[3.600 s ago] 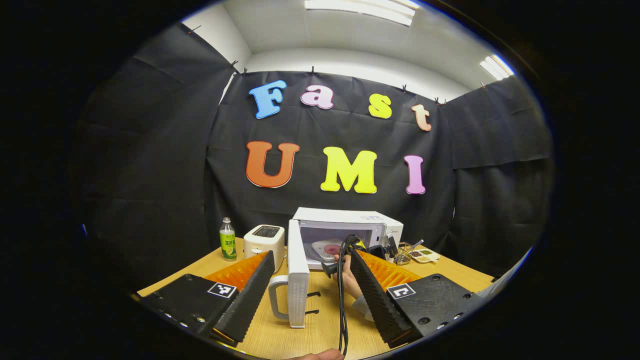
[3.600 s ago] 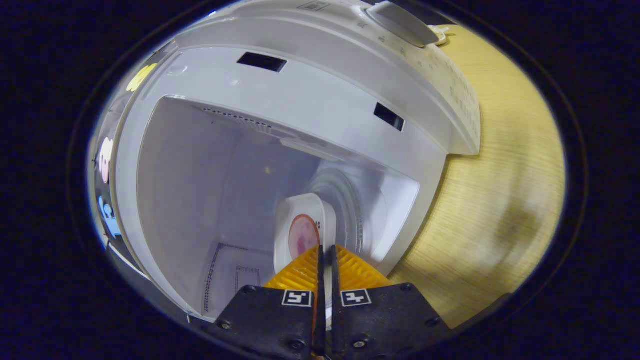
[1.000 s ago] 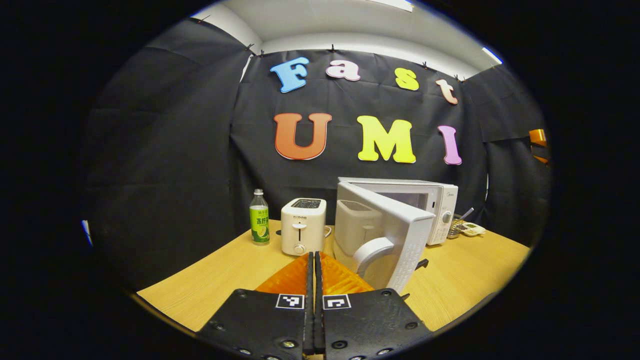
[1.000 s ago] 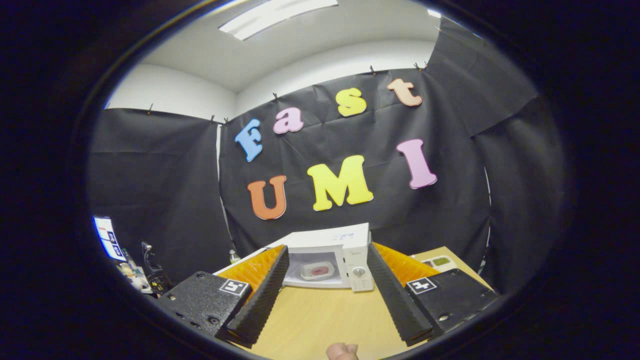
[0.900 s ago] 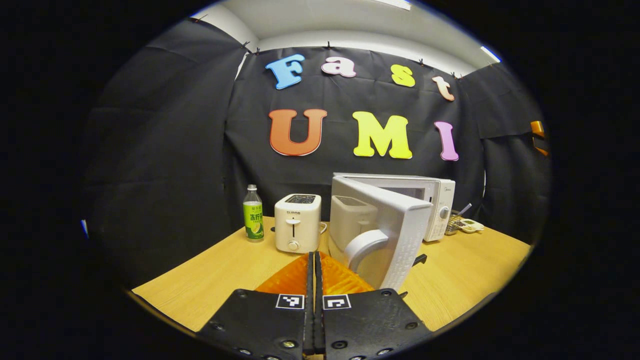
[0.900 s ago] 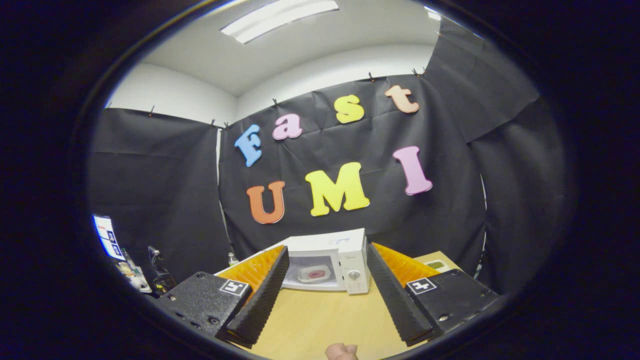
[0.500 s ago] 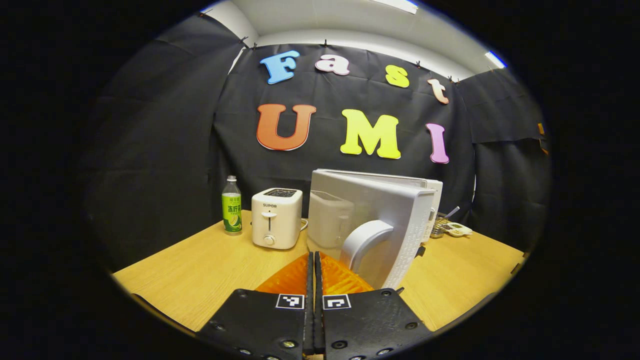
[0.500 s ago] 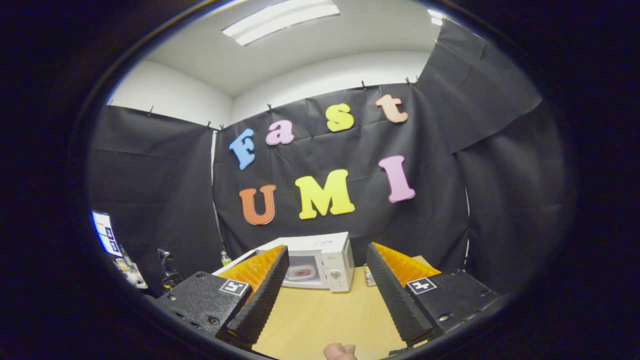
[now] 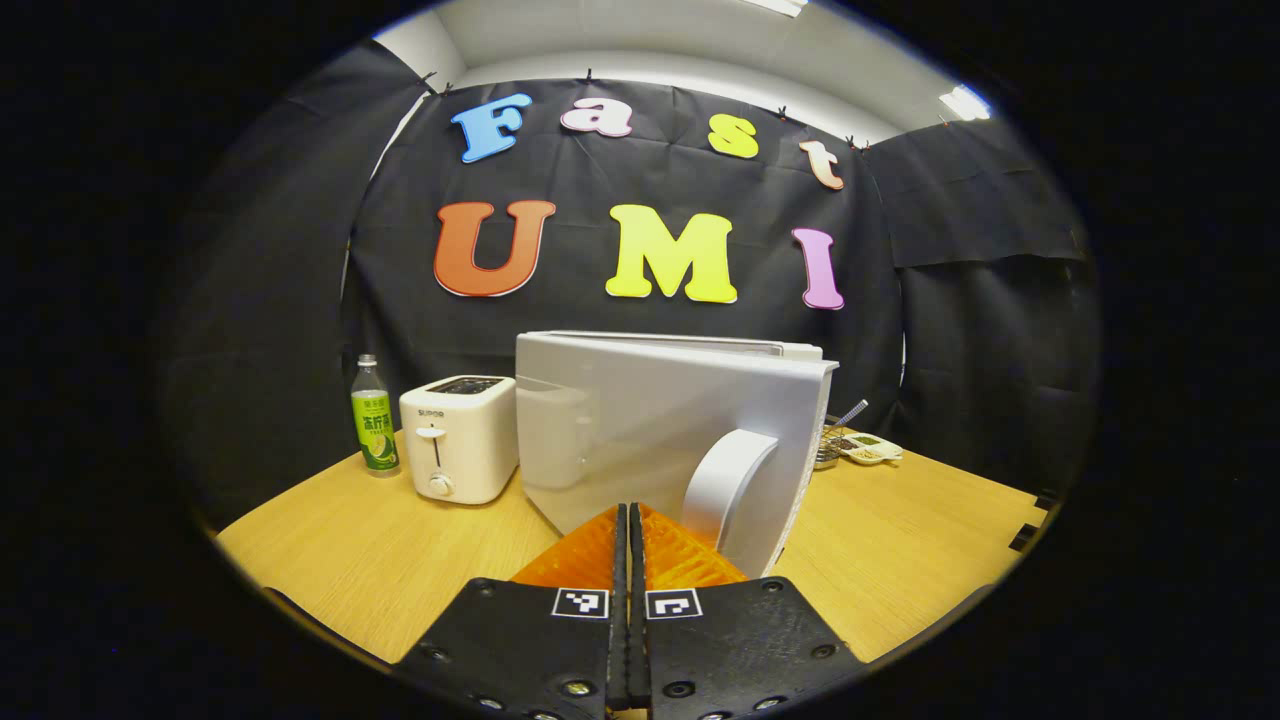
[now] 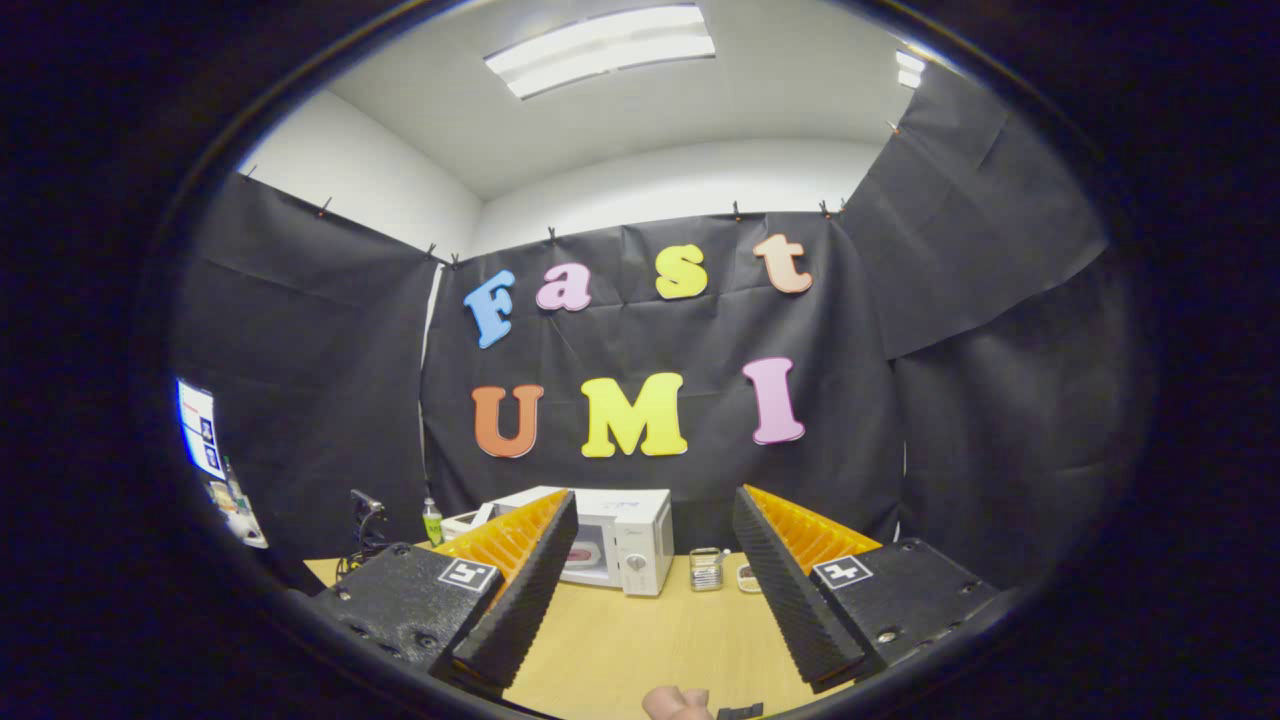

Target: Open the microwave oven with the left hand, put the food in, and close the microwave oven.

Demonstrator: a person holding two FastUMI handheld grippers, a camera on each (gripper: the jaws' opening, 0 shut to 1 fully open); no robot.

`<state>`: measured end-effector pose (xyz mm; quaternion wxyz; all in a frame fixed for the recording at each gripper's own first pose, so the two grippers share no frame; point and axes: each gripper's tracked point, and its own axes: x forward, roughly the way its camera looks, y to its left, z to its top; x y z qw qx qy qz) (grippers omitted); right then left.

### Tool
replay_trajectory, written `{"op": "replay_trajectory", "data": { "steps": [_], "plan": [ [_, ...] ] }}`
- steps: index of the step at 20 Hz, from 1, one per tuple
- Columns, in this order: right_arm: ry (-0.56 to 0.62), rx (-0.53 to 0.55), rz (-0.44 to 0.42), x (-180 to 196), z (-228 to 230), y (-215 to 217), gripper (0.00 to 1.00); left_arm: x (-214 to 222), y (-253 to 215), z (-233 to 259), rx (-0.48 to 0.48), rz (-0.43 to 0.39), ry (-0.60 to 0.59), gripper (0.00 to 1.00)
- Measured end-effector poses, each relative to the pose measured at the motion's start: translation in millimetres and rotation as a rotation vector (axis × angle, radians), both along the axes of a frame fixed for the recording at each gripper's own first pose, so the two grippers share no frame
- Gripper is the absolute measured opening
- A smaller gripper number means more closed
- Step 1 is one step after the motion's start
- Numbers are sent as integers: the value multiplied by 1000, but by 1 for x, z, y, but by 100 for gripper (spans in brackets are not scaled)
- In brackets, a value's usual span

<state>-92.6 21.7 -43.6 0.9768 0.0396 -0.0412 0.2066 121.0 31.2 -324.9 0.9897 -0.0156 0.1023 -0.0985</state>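
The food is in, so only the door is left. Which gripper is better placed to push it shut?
Left. The left gripper, fingers together, sits right at the microwave door beside its handle. The right gripper is open and far back across the table.

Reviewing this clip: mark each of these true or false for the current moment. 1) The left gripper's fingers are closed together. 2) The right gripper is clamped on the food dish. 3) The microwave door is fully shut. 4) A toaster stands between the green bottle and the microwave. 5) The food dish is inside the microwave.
1) True. The left gripper has its fingers pressed together, holding nothing, just in front of the microwave door.
2) False. The right gripper is open and empty, well back from the microwave.
3) False. The door is partly open; in the right gripper view the cavity shows past it.
4) True. The toaster stands between the green bottle and the microwave.
5) True. The food dish sits in the cavity.
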Motion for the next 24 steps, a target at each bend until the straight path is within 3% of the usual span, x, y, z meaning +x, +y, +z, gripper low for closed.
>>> {"op": "replay_trajectory", "data": {
  "steps": [6, 13, 20, 24],
  "plan": [
    [-1, 6, -14, -1, 7, -17, 99, 31, -49, -2, -21, -80, -10, 0],
    [-7, -2, -4, 5, 7, -21, 99, 68, -87, -5, -101, -101, 2, 0],
    [-1, 0, -5, 23, 1, -32, 99, 99, -122, -14, -62, -149, 30, 0],
    [30, 10, 1, 36, -10, -32, 99, 123, -136, -22, -51, -117, 46, 0]
  ]
}}
